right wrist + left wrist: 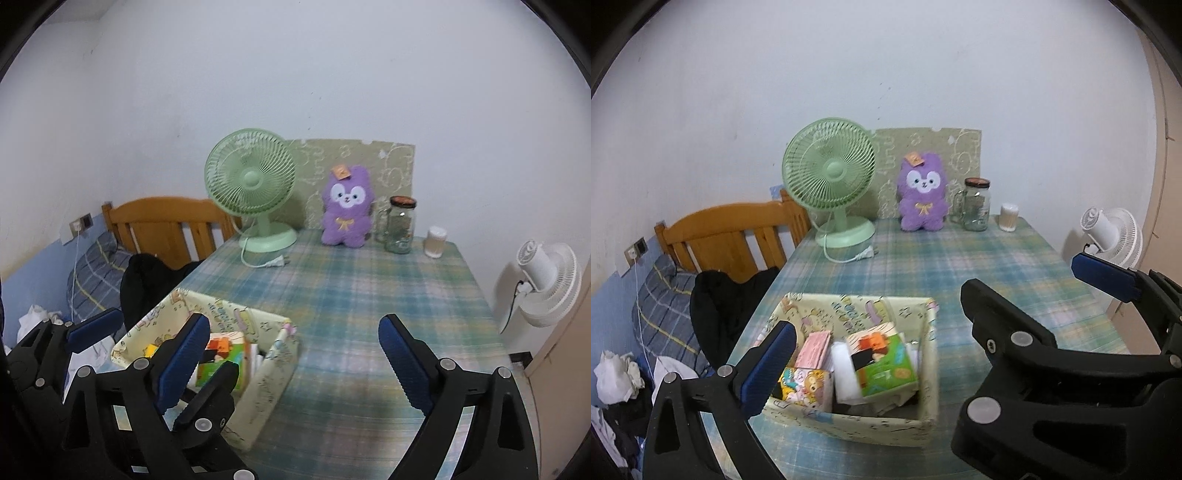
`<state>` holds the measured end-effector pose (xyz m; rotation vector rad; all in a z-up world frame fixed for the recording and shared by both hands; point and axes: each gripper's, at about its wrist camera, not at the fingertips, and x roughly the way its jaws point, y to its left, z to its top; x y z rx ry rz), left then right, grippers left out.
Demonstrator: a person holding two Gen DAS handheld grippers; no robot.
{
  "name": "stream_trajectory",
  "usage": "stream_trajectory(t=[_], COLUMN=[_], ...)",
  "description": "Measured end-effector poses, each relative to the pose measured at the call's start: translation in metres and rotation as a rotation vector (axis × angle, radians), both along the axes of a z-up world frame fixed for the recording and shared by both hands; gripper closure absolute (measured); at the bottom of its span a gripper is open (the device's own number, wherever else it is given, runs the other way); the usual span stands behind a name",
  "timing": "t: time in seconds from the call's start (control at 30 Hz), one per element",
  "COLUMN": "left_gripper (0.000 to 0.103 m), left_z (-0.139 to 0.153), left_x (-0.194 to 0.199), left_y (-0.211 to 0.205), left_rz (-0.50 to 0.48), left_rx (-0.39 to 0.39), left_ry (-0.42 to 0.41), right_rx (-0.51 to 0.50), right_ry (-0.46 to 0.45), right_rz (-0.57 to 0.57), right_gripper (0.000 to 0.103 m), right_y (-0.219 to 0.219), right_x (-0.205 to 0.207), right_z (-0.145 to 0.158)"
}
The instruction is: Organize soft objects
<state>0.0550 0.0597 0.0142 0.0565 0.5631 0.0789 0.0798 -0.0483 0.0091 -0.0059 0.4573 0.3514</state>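
Both tools [923,306] [295,354] released, empty; fabric box [923,369] near table's [997,266] left edge.

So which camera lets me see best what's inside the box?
The left wrist view. It looks down into the fabric box, so the packets and the green carton show clearly. In the right wrist view, the box sits off to the side and a tool finger hides most of what's inside.
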Motion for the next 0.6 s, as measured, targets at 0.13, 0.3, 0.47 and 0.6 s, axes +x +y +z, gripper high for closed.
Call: stream_trajectory(t=[0.13,0.3,0.47,0.6], left_gripper=[0.000,0.000,0.000,0.000], left_z=[0.008,0.019,0.028,0.033], left_x=[-0.005,-0.011,-0.018,-0.024], left_y=[-0.015,-0.034,-0.053,-0.067], left_rz=[-0.026,-0.056,-0.086,-0.097], left_rx=[0.006,0.006,0.003,0.011], left_ry=[-0.022,-0.053,-0.070,-0.084], right_rx=[0.015,0.028,0.038,0.044], right_ry=[-0.023,-0.060,-0.101,-0.121], right_rz=[-0.035,-0.077,-0.115,-0.134], right_gripper=[0.004,0.004,0.000,0.000], right_y=[-0.018,-0.042,-0.064,-0.080], right_x=[-0.008,-0.019,-0.033,-0.045], right_z=[0.009,0.020,0.030,0.033])
